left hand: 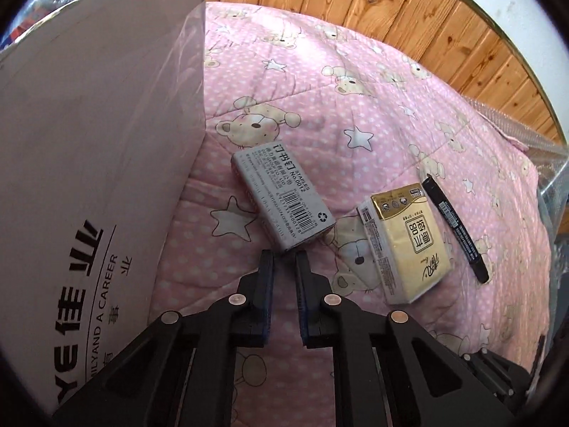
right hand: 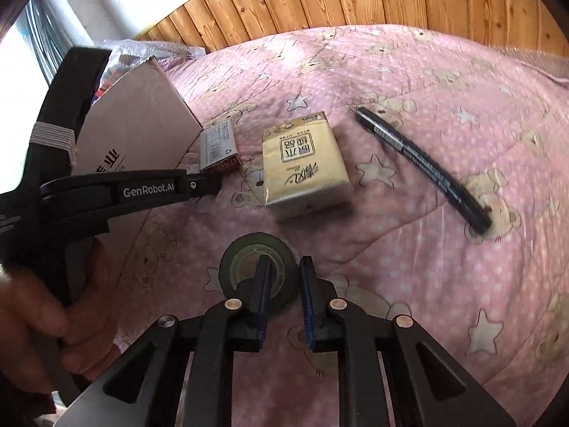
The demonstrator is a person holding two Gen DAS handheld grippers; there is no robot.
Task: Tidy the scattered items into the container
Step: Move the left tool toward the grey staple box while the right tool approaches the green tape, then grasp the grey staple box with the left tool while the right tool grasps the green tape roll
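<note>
Your scattered items lay on the bed's pink bear-print quilt [left hand: 355, 114]: one staple box [left hand: 282, 197] beside the cardboard container [left hand: 92, 142] at left, one tissue pack [left hand: 405, 242], one black marker [left hand: 455, 229] farther right. Wood panelling [left hand: 355, 10] stood behind. Only your right view showed the tape roll [right hand: 231, 265], your right gripper [right hand: 284, 263] clamped on its wall. Your left gripper [left hand: 284, 254] was together, empty, by the staple box's near end.
</note>
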